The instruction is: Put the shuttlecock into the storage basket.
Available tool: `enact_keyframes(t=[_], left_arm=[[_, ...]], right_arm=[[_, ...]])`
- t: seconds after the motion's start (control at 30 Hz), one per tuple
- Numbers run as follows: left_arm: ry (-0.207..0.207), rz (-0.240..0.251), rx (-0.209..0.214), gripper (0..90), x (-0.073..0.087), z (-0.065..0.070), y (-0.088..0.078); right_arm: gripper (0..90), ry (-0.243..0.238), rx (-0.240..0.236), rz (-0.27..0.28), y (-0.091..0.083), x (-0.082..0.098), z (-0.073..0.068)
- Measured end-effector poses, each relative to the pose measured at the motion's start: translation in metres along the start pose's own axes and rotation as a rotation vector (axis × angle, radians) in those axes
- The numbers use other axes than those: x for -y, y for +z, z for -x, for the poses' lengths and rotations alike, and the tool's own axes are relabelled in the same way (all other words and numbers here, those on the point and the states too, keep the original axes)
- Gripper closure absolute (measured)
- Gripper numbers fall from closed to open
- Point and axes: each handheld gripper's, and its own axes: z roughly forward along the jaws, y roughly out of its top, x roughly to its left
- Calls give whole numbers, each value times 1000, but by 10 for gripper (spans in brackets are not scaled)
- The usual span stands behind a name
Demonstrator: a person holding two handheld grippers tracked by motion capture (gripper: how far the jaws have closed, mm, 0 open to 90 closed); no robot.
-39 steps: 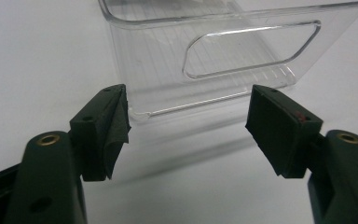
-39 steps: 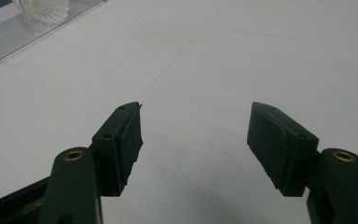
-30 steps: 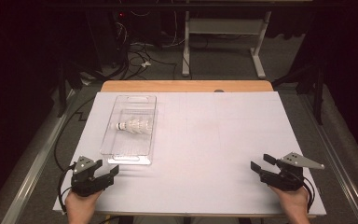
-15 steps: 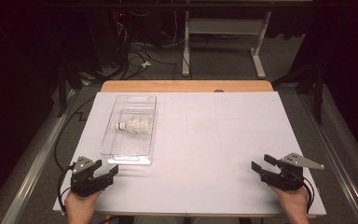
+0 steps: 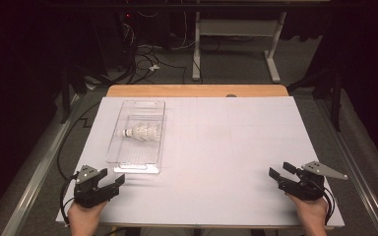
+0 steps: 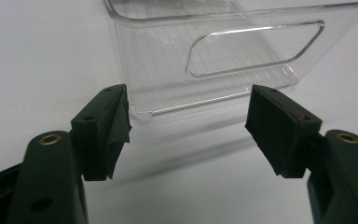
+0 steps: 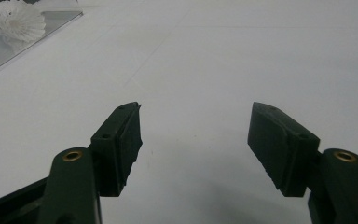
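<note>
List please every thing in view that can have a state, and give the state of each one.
clear plastic tray: upright on the white table, open on top, one shuttlecock inside.
shuttlecock: lying on its side inside the tray, not touched.
left gripper: open, nothing between the jaws, pointing at the near end of the tray, apart from it.
right gripper: open, empty, above the bare table.
white table: carries the tray.

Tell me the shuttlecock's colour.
White; the shuttlecock shows best in the right gripper view.
</note>
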Motion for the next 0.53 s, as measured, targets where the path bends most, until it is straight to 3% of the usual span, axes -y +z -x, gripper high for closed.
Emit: enact_keyframes(t=[0.4, 0.53], left_arm=[[-10, 16, 13, 312, 1, -1, -5], [16, 21, 17, 312, 0, -1, -5]], right_arm=[[347, 7, 9, -2, 0, 0, 2], [341, -3, 4, -8, -2, 1, 2]])
